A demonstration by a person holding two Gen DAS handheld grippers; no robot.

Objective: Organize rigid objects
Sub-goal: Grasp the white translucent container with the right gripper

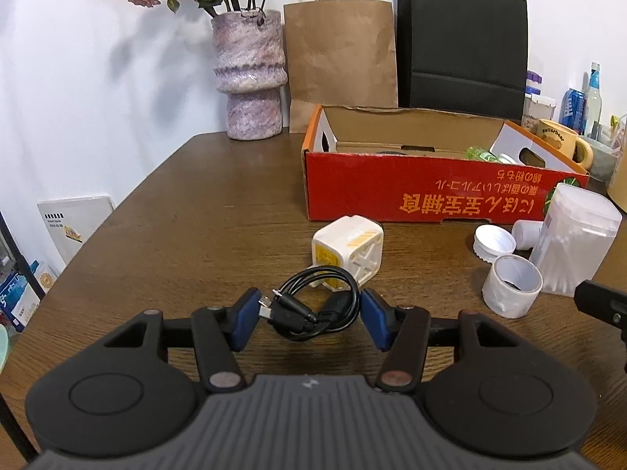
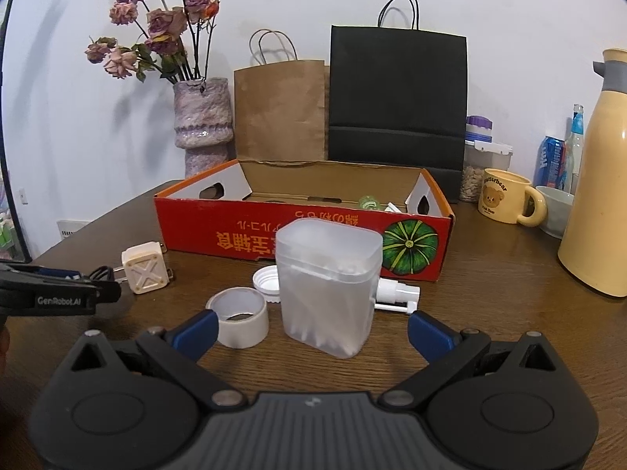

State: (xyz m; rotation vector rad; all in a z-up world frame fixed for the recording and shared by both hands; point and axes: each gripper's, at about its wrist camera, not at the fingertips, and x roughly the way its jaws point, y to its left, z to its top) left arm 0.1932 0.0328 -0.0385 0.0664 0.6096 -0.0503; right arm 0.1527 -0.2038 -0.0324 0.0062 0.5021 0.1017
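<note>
A: Where was the coiled black cable?

B: On the brown table, low in the left wrist view. The left tongs were clenched on it, one blue pad at nine o'clock of the coil, the other at three o'clock, both touching it.

A: What lay around it?

B: At twelve o'clock, just beside it, a white plug adapter. Beyond that, a red cardboard box, open on top.

A: And the right tongs?

B: Released, spread wide around a frosted container of cotton swabs without touching it. A roll of white tape sat at nine o'clock of the container, a white cap at ten o'clock, a small spray bottle at three o'clock.
</note>
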